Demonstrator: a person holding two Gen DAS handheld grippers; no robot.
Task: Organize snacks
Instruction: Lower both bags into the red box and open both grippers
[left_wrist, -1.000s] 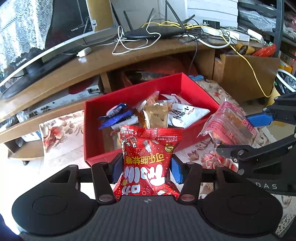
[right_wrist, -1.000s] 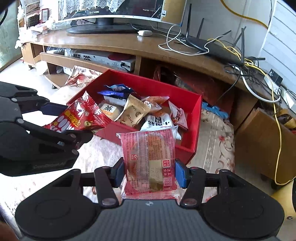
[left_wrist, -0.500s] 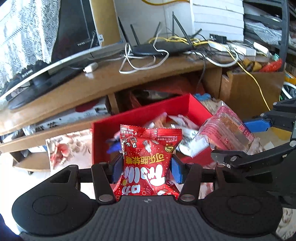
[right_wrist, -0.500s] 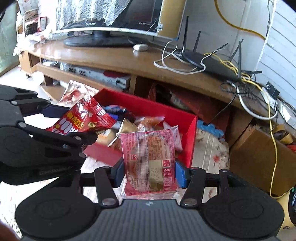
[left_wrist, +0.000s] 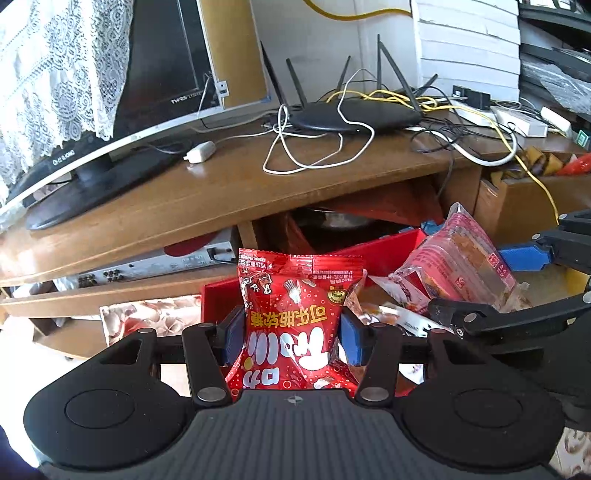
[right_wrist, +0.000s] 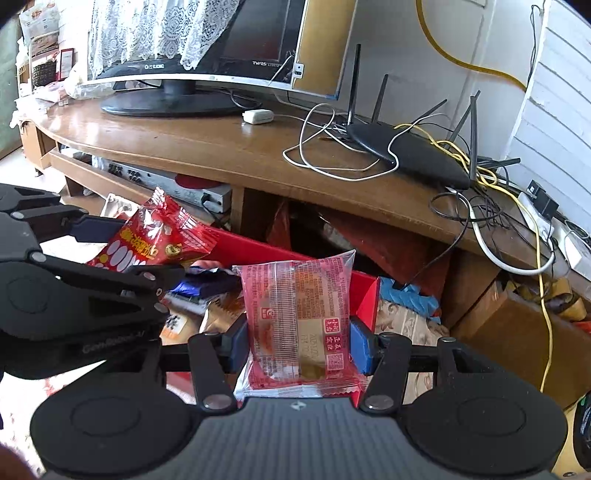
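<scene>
A wooden TV stand is filling the background, carrying a monitor and a router amid tangled cables. Below it, a red box is sitting on a floral cloth, crowded with wrapped snacks. The left gripper is clamping a red candy bag between its blue pads, holding it upright over the box's near edge. The right gripper is pinching a pink cake packet the same way, just beside the box's right corner. Both packets are probably being carried toward the box, though their landing spot is hidden. To do this well, each hand should be lowering its packet over a free patch, keeping the grippers apart, and releasing only once the wrapper is resting inside.
</scene>
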